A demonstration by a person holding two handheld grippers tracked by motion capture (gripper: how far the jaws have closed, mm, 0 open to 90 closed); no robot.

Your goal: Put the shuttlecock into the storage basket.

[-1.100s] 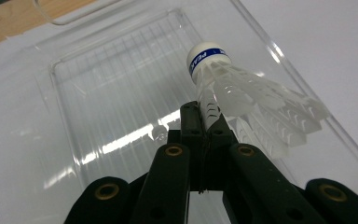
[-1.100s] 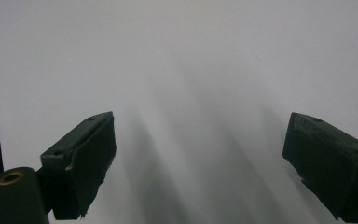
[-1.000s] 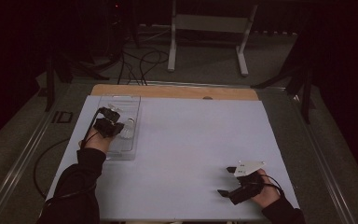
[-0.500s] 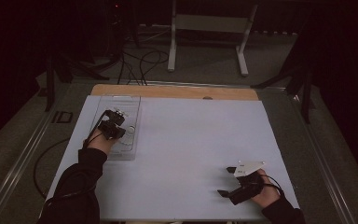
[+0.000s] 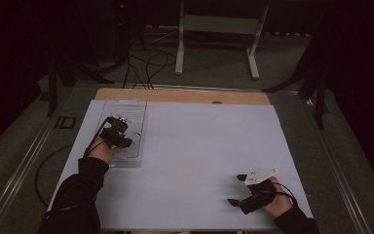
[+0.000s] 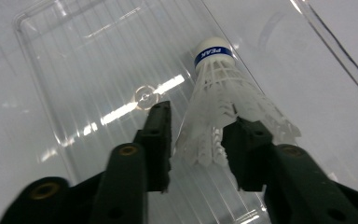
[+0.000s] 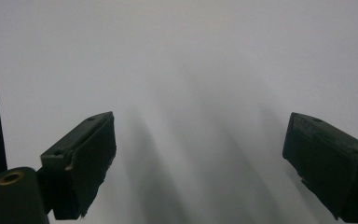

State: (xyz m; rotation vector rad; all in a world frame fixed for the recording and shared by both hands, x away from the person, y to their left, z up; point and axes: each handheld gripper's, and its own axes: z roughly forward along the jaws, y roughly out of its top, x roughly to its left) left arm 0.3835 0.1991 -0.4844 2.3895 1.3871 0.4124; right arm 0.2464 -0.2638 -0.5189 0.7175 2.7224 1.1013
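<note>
Left tool (image 6: 198,140): pinching shuttlecock (image 6: 226,107) skirt
Shuttlecock axis: cork end pointing away, over clear tray (image 6: 88,56)
Right tool (image 7: 198,163): spread above desk (image 7: 191,70)

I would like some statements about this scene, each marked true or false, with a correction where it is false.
1. The left gripper has its jaws around the skirt of a white shuttlecock. True.
2. The shuttlecock's cork carries a red band. False: the band is blue, with white letters.
3. The shuttlecock is over a clear plastic tray. True.
4. The right gripper is shut on a second shuttlecock. False: its jaws stand wide apart with nothing between them, above the white table surface.
5. The tray lies near the right edge of the table. False: it lies at the left side, toward the far edge.
</note>
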